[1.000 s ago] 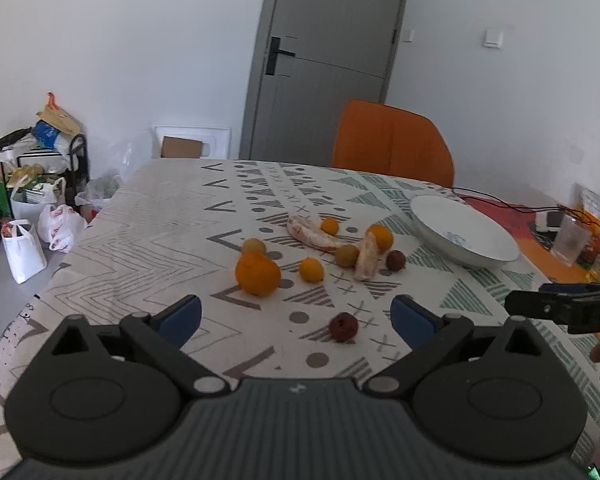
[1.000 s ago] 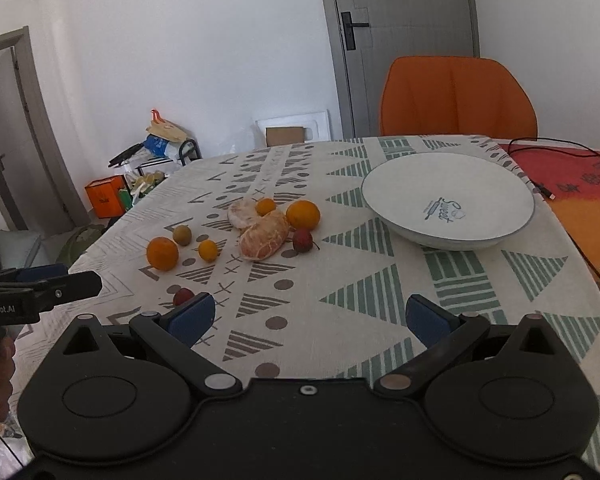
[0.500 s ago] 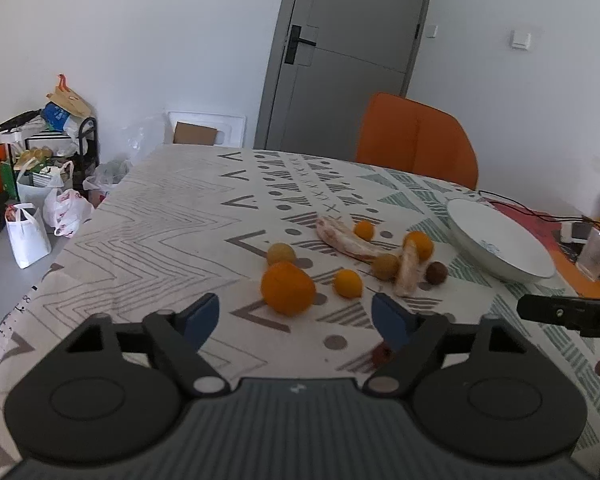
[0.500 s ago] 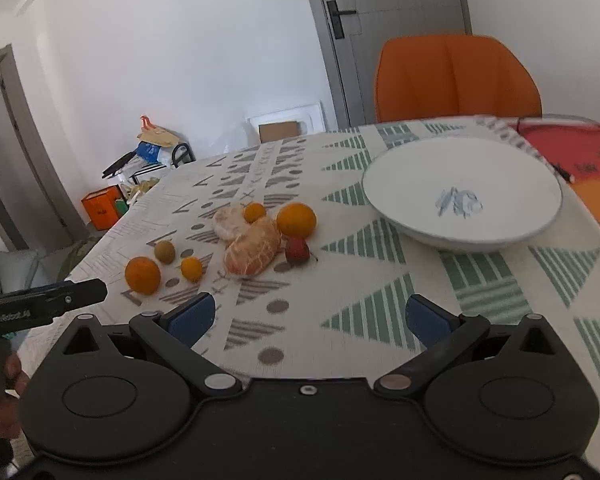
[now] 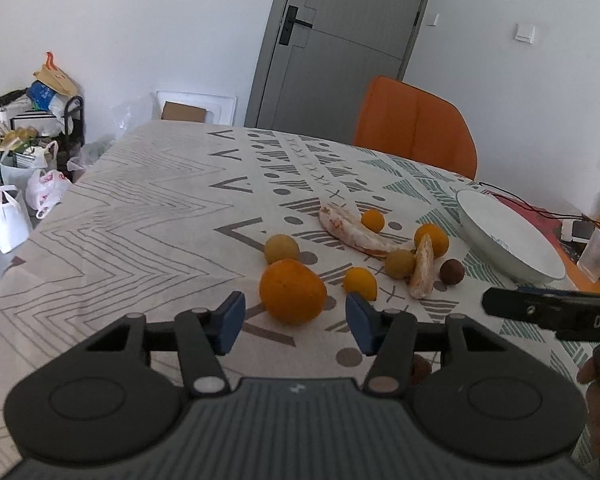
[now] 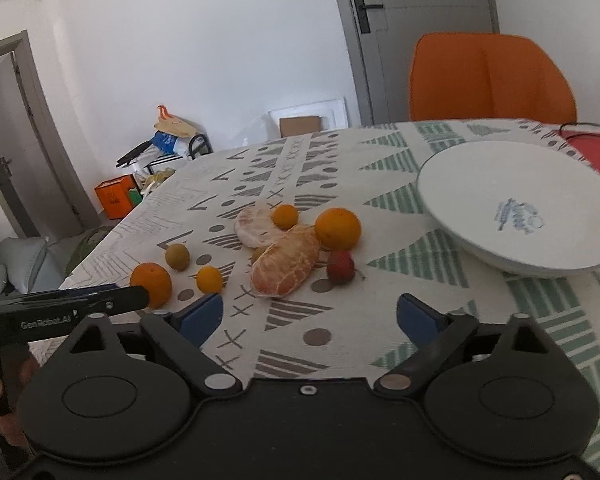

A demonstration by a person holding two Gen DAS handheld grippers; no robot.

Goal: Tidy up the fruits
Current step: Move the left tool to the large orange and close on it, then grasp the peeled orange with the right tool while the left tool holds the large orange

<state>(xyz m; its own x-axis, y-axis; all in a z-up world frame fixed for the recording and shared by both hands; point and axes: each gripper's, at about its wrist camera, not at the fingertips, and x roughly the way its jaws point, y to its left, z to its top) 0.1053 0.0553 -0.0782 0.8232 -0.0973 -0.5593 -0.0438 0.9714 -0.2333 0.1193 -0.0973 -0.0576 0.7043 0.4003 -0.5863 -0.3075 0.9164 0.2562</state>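
Observation:
Several fruits lie on the patterned tablecloth. My left gripper (image 5: 295,322) is open, its blue pads on either side of a large orange (image 5: 292,291) just ahead, not touching it. Behind it are a yellow-green fruit (image 5: 281,248), a small orange fruit (image 5: 360,283), peeled citrus halves (image 5: 356,231), another orange (image 5: 431,239) and a dark red fruit (image 5: 452,271). My right gripper (image 6: 309,318) is open and empty, just short of a peeled citrus half (image 6: 286,266) and a red fruit (image 6: 341,267). The white bowl (image 6: 516,188) stands at the right, empty.
An orange chair (image 5: 414,130) stands at the table's far side. A red mat with cables (image 6: 592,148) and a plastic cup (image 5: 596,254) lie beyond the bowl. Bags and a rack (image 5: 24,152) stand on the floor at left. A dark fruit (image 5: 420,368) lies under my left gripper.
My left gripper has moved forward and lower toward the large orange, which now sits between its pads. My right gripper has moved forward toward the fruit cluster.

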